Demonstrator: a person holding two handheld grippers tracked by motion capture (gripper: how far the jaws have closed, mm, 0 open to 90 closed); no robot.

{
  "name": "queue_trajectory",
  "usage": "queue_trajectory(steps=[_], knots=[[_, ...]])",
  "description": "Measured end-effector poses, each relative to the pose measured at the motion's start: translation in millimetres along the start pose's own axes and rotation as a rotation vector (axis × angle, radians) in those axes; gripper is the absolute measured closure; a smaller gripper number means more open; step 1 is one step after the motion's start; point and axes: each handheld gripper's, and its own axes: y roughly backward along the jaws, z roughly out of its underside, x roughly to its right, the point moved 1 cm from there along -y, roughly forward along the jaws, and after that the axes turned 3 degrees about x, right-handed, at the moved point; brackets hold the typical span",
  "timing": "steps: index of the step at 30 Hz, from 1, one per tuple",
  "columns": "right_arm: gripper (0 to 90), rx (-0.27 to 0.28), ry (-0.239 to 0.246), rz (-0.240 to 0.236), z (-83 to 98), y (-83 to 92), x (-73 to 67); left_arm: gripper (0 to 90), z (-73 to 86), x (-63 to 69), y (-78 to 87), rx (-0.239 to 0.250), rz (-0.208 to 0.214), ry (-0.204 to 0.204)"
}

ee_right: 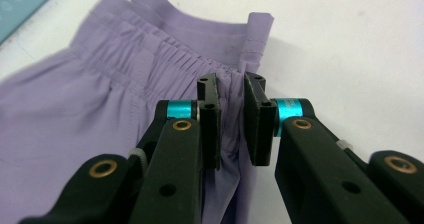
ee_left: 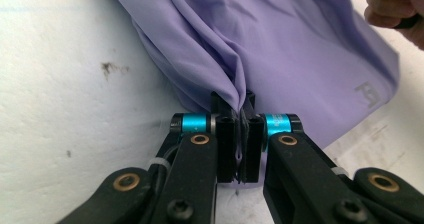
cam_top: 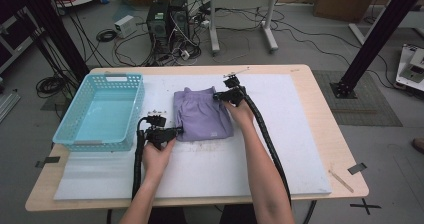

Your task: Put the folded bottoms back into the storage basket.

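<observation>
On the white surface, just right of the blue basket, lies the folded lilac shorts. The left gripper pinches its near corner, and the right gripper is clamped on the waistband. Both bites look thin, so lifting unevenly could slip the cloth free or undo the fold.

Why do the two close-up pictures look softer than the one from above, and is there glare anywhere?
High view: even light, no glare, faint shadows, sharp across the purple garment and blue basket. Left gripper view: the left claw is fairly crisp, the cloth behind goes soft. Right gripper view: the right claw and the gathered waistband are slightly blurred, white table bright.
</observation>
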Motion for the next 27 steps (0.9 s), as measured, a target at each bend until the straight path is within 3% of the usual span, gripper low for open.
queue_trajectory(steps=[8,13,27], knots=[[80.3,0.053,0.037,0.017,-6.3,18.6,-10.4,88.3,-3.0,1.9,10.7,0.020,0.014,-0.016],[80.3,0.066,0.048,0.023,-8.7,28.8,-14.5,88.4,-9.3,8.9,18.2,0.028,0.014,-0.049],[80.3,0.116,0.088,0.024,-18.7,54.4,-31.6,88.4,-21.3,14.4,38.2,0.061,0.016,-0.058]])
